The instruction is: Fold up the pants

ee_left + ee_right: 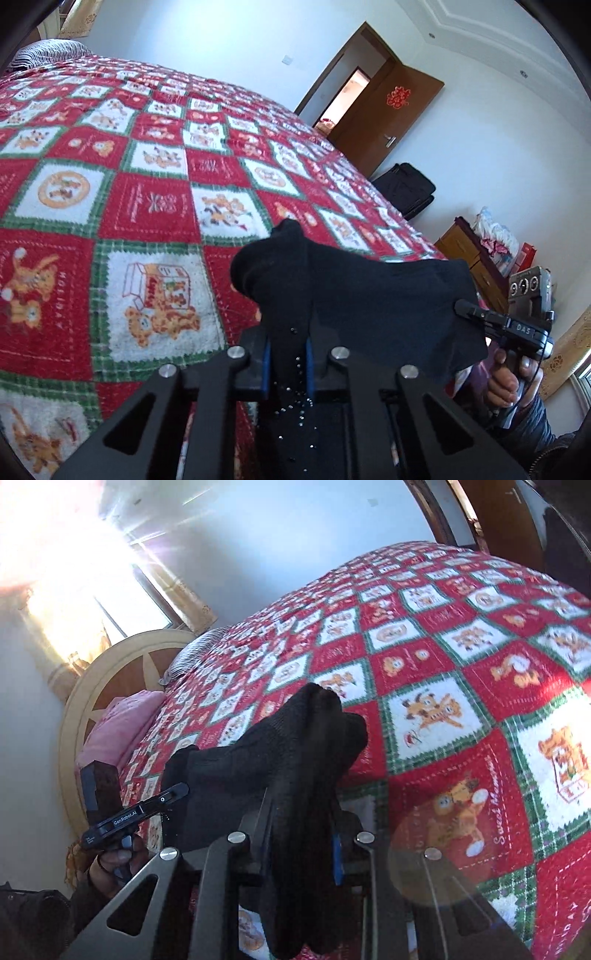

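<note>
A bedroom: a bed under a red, white and green checked blanket [140,173] fills most of both views, with a brown door [384,122] open beyond its far corner. Above the blanket's near edge the black pants [354,291] hang bunched in the air. The left gripper [288,365] is clamped on one bunch of the cloth, and the right gripper [301,834] pinches another bunch beside it.
</note>
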`<state>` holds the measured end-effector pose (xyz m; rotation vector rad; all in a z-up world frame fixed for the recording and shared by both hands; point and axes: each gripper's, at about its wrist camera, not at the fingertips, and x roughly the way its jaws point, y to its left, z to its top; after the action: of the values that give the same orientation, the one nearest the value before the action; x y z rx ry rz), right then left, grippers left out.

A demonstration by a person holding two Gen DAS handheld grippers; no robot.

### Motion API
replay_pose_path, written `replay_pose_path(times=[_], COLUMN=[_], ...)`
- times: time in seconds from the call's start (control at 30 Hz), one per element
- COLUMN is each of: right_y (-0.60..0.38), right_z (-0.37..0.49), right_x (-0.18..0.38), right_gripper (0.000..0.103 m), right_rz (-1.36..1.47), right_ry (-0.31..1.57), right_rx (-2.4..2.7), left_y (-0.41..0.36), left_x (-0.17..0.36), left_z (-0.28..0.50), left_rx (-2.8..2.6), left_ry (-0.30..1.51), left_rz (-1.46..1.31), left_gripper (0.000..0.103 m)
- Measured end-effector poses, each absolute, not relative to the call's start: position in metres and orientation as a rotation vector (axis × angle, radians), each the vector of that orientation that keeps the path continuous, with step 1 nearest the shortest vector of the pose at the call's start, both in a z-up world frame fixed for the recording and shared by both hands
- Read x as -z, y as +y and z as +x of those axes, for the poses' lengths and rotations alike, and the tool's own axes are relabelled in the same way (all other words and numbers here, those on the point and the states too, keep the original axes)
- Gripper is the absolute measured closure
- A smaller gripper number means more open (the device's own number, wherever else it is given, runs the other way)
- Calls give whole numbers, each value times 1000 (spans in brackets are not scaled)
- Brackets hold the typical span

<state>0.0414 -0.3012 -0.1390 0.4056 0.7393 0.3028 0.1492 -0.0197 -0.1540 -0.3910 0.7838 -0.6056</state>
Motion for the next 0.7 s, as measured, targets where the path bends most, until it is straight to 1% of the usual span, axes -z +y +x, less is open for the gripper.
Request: replay_pose_path(times=[0.2, 0.43, 0.6, 0.7], right_y=[-267, -173, -83, -42], right_z=[84, 169, 224, 248], right_x=[117, 112, 125, 146], right_gripper=[78, 79, 79, 79], right_rz=[335, 246, 215, 205], right_ry=[751, 789, 827, 891], right_rx=[-376, -540, -666, -701], left_y=[19, 101, 161, 187], left_x=[130, 111, 114, 131], left_z=[139, 130, 126, 128], left_rx=[548, 339, 168, 85], left_ry=[712, 633, 614, 653], left_rz=[-393, -367, -377, -401], left_gripper=[89, 89, 89, 89])
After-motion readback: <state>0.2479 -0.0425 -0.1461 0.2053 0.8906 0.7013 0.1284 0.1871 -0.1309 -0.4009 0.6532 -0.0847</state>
